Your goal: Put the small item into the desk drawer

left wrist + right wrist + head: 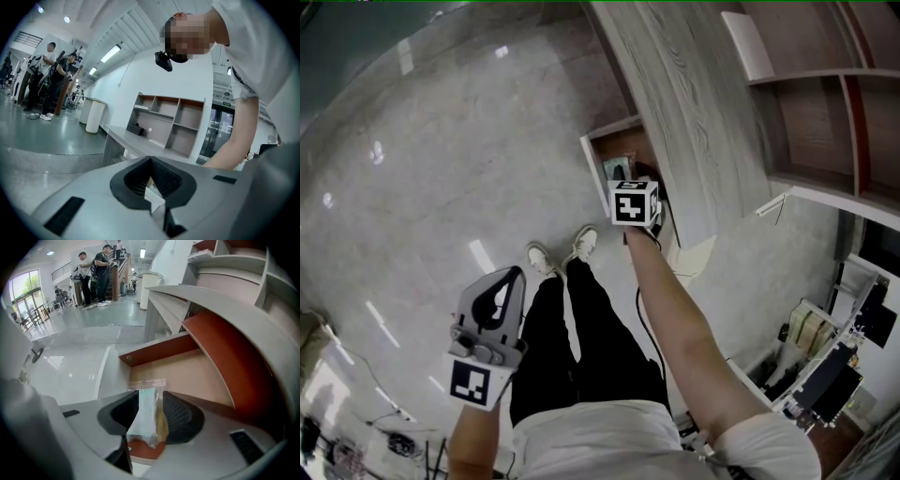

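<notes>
The desk drawer (609, 133) stands pulled out from the grey wood-grain desk (675, 94); its brown inside (192, 376) is open to view below my right gripper. The small item is a clear plastic bag (146, 416) with pale green and tan contents. It stands upright between the jaws of my right gripper (146, 394), over the drawer, loose and leaning on the right pad. That gripper is open; its marker cube (635, 202) hovers over the drawer. My left gripper (517, 273) hangs low at the left, shut and empty, its tips (151, 159) meeting.
A shelf unit (825, 122) sits on the desk. The person's legs and white shoes (562, 258) stand just in front of the drawer on the glossy floor. Equipment (825, 366) crowds the lower right. People (93, 266) and a white bin (149, 280) stand far off.
</notes>
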Tool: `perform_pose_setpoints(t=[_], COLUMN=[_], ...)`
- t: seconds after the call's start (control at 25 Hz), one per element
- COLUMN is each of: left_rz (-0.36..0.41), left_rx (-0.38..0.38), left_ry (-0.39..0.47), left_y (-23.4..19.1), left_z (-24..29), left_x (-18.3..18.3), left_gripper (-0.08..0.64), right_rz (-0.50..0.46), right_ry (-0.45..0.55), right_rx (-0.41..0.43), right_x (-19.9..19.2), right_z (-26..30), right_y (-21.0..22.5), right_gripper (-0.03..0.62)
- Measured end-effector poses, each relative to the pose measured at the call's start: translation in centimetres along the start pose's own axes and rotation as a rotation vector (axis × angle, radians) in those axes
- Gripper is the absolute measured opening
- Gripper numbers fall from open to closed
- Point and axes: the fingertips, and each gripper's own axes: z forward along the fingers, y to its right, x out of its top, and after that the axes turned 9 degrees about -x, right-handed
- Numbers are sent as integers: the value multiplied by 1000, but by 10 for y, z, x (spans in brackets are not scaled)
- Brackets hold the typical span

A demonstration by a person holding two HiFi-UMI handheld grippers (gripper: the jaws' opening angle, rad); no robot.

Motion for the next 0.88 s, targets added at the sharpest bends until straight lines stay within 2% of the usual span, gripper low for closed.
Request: perform_pose_setpoints(t=[0.44, 0.88], left_rz=[-20, -28], left_rx=[24, 37], left_ry=[16, 26], left_y=[-5, -4], left_z=[0, -6], left_x=[0, -3], left_gripper=[17, 17], right_rz=[-12, -48], right_ry=[-111, -124], right_rx=[-46, -77], right_x=[-11, -13], right_z=[7, 5], right_y=[7, 11], right_gripper=[169, 39])
